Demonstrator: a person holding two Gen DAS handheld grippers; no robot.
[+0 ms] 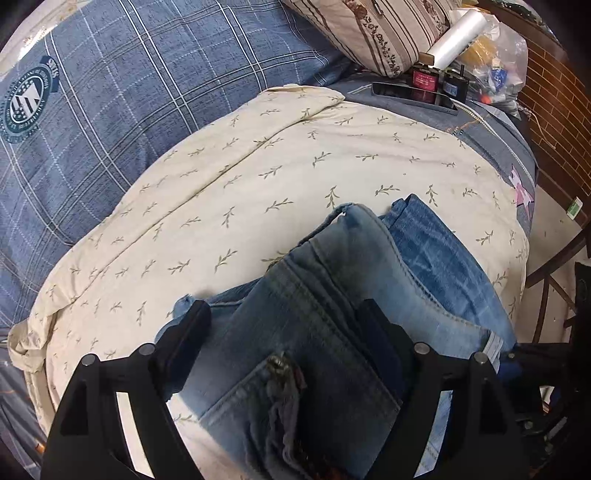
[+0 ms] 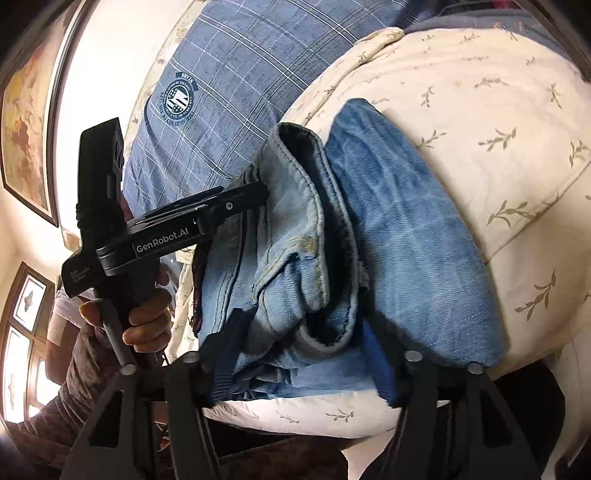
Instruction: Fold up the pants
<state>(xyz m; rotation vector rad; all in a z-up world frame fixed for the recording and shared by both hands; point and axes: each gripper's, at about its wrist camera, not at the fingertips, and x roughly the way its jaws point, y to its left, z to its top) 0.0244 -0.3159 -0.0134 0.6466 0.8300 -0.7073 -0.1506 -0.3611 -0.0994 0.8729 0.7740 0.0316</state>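
A pair of blue jeans (image 1: pixel 332 295) lies folded into a thick stack on a cream leaf-print quilt (image 1: pixel 258 177). In the left wrist view a back pocket faces up. My left gripper (image 1: pixel 284 325) stands open astride the stack; one finger is at the left edge and the other rests on the denim. In the right wrist view the jeans (image 2: pixel 388 229) show their folded waistband. My right gripper (image 2: pixel 303 358) is open with the near end of the stack between its fingers. The left gripper (image 2: pixel 258 192), held by a hand (image 2: pixel 147 325), reaches in at the far waist edge.
A blue plaid duvet (image 1: pixel 110 110) lies beyond the quilt. At the back right are a striped pillow (image 1: pixel 369 33), a phone (image 1: pixel 413 94), two small jars (image 1: pixel 424 79), a plastic roll (image 1: pixel 458 33) and a bag. The bed's right edge drops to the floor by a brick wall (image 1: pixel 554 110).
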